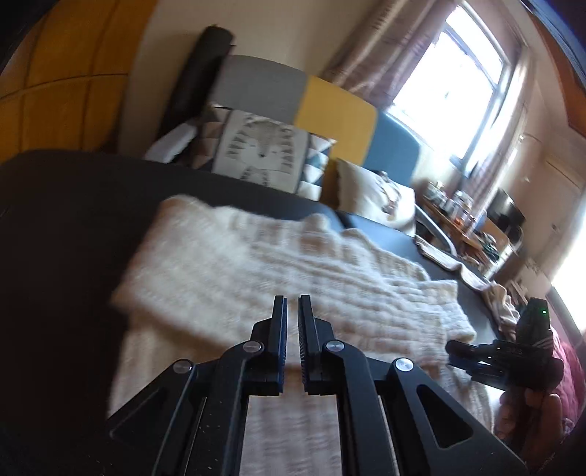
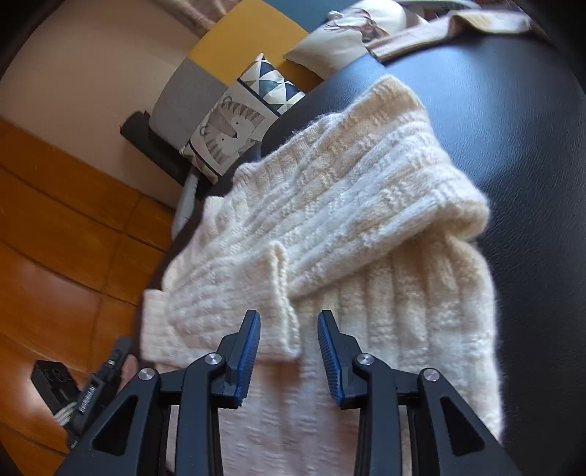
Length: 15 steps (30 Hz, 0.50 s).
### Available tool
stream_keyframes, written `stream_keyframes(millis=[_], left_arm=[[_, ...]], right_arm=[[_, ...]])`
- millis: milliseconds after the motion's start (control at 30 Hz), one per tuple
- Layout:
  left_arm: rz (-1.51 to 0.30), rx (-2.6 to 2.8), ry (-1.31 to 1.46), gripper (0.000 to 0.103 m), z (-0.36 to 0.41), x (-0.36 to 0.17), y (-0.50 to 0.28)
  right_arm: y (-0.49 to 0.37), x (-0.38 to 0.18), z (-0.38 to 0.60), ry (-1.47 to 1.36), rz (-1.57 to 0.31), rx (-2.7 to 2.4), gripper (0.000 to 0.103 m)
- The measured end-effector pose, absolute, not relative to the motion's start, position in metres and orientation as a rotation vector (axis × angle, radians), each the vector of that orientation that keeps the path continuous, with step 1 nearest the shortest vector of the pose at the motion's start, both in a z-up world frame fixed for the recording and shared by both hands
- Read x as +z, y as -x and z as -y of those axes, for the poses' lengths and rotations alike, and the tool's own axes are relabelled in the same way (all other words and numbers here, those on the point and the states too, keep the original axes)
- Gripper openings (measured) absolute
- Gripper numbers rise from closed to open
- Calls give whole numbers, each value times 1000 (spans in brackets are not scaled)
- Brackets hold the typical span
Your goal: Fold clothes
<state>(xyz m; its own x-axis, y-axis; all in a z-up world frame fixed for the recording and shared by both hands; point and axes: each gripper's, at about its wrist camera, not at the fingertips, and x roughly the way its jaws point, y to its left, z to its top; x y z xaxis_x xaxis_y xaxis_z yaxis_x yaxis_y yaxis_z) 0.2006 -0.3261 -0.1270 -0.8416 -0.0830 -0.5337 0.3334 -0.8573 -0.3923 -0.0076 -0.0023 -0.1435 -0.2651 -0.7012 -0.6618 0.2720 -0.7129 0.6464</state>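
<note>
A cream cable-knit sweater (image 1: 293, 256) lies spread on a dark leather-like surface (image 1: 73, 219). My left gripper (image 1: 292, 305) hovers over its near part, shut, with only a thin slit between the pads and nothing in it. In the right wrist view one sleeve is folded across the sweater (image 2: 348, 183), and its ribbed cuff (image 2: 278, 293) ends just beyond the left fingertip. My right gripper (image 2: 289, 322) stands open above the knit, pads apart and gripping nothing. It also shows at the sweater's right edge (image 1: 454, 353), held by a hand (image 1: 531, 413).
Patterned pillows (image 1: 263, 150) lean on a grey, yellow and blue headboard (image 1: 329, 106) at the far side. A second beige garment (image 2: 439, 29) lies at the surface's far corner. A cluttered desk (image 1: 457, 216) stands under a bright window (image 1: 450, 84). Wooden flooring (image 2: 55, 256) lies to the left.
</note>
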Motion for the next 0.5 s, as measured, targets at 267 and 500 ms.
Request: stream_keyframes(millis=[267, 500], left_arm=[[-754, -2632, -866, 11, 336, -170, -220], [-746, -2601, -912, 13, 351, -168, -205]], right_arm=[[2, -150, 23, -1313, 522, -1946, 9], [-7, -94, 43, -1131, 298, -2076, 7]])
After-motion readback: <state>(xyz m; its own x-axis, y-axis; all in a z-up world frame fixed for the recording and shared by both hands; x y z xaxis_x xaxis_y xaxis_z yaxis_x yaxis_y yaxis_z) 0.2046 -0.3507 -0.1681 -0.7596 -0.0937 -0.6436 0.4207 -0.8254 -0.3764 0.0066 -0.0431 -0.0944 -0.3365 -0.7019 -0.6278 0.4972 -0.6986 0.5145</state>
